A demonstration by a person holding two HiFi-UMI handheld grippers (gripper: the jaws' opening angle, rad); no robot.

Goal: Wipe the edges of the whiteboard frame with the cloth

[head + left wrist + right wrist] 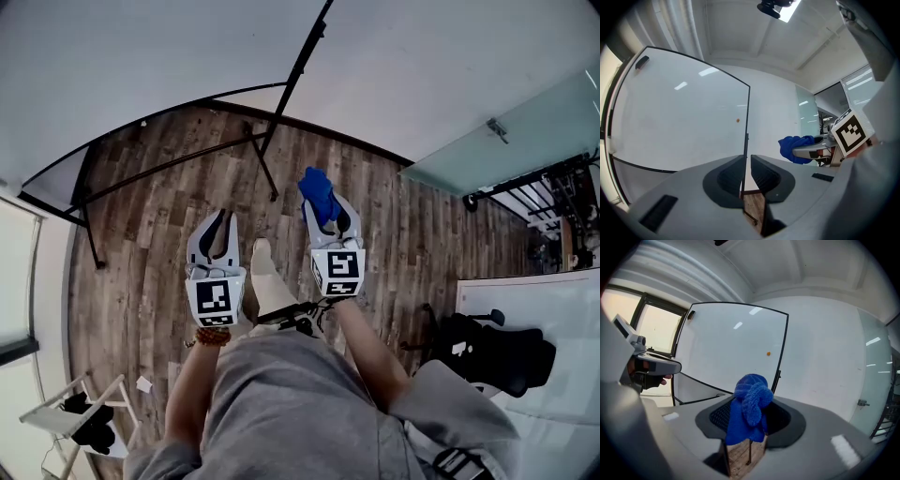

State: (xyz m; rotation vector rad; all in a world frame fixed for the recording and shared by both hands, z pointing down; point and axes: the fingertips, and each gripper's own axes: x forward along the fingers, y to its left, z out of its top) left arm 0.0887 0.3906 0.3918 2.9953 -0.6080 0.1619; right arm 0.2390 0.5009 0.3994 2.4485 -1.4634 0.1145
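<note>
Blue cloth [749, 408] pinched in right gripper [330, 208] fingers, left gripper [746, 169] fingers nearly together, empty; best pressed flat along whiteboard frame [784, 341].

The head camera is looking steeply down from above the person onto the wooden floor [141, 244]. It has the left gripper [218, 225] near centre, the right gripper [328, 208] at that one's 3 o'clock, and the whiteboard [112, 66] foreshortened at 11 o'clock. The left gripper view is riding low behind its own fingers [724, 180], facing the whiteboard close up and sighting the right frame edge [748, 122] through their narrow gap. The right gripper view is looking along its fingers from farther back, taking in the whole board. Each gripper camera is catching the other gripper, at 3 o'clock in the left view and 9 o'clock in the right. The cloth [317, 190] is showing in all three.
</note>
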